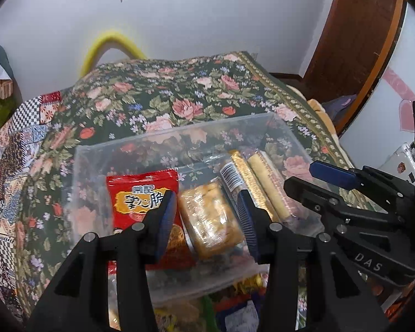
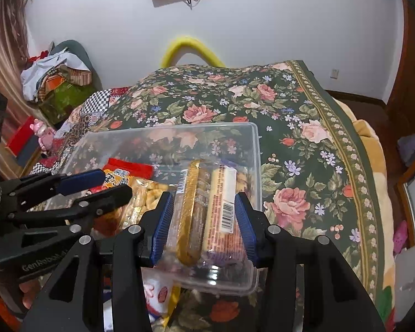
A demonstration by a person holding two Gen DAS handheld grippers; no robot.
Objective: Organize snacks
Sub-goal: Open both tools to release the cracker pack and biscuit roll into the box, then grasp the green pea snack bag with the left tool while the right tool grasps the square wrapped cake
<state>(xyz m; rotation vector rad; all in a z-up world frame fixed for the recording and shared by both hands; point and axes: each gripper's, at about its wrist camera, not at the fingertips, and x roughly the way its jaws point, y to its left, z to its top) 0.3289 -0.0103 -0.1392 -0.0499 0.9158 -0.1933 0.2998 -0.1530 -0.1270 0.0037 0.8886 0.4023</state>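
Holding the wafer pack (image 2: 207,210) between my right gripper (image 2: 204,221) pads, low inside the clear box (image 2: 256,149) on the flowered bedspread (image 2: 304,138), I judge it light, crackly and slick, its contents easily crushed. A mid-length grip across the long sides looks safest, squeezed gently. My left gripper (image 1: 207,221) hangs spread apart over the rice cracker pack (image 1: 210,221), beside the red packet (image 1: 141,193), gripping nothing.
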